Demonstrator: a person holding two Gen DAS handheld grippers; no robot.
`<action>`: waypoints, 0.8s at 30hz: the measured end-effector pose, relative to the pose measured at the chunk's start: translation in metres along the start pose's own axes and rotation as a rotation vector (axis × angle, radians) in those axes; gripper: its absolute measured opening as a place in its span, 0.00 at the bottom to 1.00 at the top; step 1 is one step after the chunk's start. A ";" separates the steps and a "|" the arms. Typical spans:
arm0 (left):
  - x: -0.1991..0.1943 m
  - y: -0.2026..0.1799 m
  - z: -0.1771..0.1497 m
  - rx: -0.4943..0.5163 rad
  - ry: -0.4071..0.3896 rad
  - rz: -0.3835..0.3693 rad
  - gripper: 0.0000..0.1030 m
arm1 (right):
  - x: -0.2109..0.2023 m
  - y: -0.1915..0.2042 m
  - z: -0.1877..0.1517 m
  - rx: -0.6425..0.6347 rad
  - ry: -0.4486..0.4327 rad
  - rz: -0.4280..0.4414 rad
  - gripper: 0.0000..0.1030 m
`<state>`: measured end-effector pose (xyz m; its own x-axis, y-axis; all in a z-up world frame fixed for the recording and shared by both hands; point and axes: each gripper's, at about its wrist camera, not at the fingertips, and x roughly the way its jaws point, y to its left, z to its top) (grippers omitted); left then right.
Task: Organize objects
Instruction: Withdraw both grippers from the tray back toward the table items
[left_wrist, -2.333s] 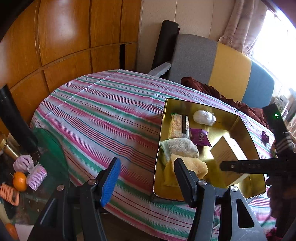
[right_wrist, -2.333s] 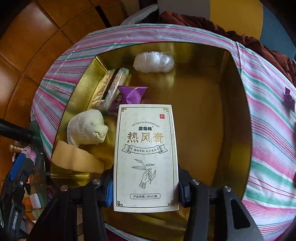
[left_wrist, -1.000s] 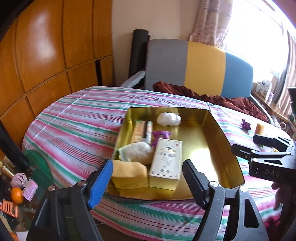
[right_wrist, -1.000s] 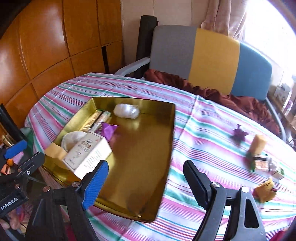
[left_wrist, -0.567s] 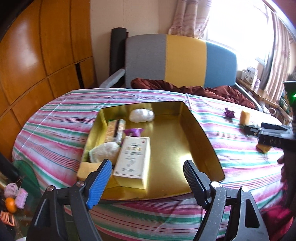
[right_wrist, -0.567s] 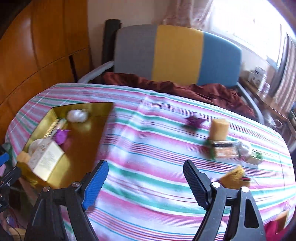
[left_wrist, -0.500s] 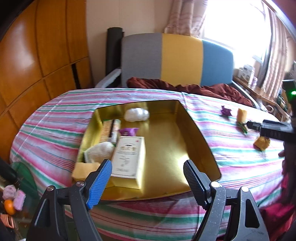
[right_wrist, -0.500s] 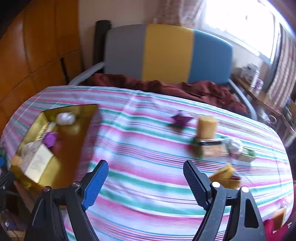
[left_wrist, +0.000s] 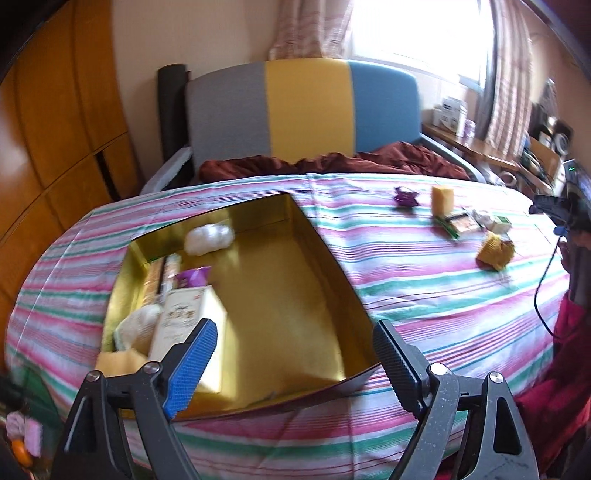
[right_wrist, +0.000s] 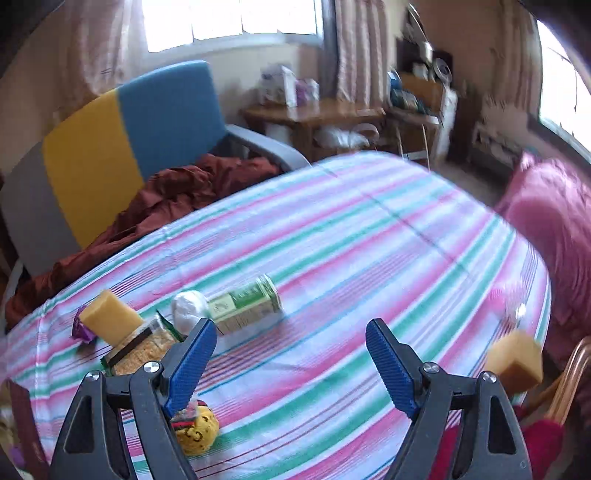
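A gold tray (left_wrist: 317, 236) lies on the striped tablecloth (left_wrist: 424, 291) and holds a cream box (left_wrist: 177, 325), a white bundle (left_wrist: 208, 238), a purple packet (left_wrist: 192, 275), a snack bar and cloths. My left gripper (left_wrist: 291, 352) is open and empty above the tray's near edge. My right gripper (right_wrist: 288, 354) is open and empty over the table's right part. Before it lie a green box (right_wrist: 245, 308), a white ball (right_wrist: 189, 304), a yellow sponge block (right_wrist: 110, 319), a cracker packet (right_wrist: 142, 349) and a yellow pouch (right_wrist: 195, 430). These loose items also show in the left wrist view (left_wrist: 461, 225).
A grey, yellow and blue chair (left_wrist: 306, 107) with a dark red cloth (left_wrist: 332, 164) stands behind the table. A second sponge block (right_wrist: 515, 363) sits at the table's right edge. A pink cushion (right_wrist: 554, 221) is at the right. A wooden desk (right_wrist: 321, 114) stands by the window.
My right gripper has let go of the cream box in the tray and swung right to the loose items. My left gripper has turned right, now facing the tray and table.
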<state>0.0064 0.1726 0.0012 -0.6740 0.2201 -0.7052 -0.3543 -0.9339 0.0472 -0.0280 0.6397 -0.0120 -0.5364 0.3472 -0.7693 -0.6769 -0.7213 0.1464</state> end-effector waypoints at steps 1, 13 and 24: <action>0.003 -0.007 0.002 0.013 0.003 -0.013 0.85 | 0.001 -0.010 0.002 0.063 0.006 0.039 0.82; 0.054 -0.109 0.022 0.220 0.066 -0.167 0.86 | 0.010 -0.023 -0.004 0.136 0.091 0.103 0.82; 0.103 -0.174 0.055 0.254 0.128 -0.312 0.86 | 0.021 -0.033 -0.004 0.210 0.151 0.176 0.82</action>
<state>-0.0364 0.3735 -0.0408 -0.4286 0.4299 -0.7947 -0.6882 -0.7252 -0.0212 -0.0155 0.6684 -0.0355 -0.5842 0.1236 -0.8022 -0.6782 -0.6174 0.3987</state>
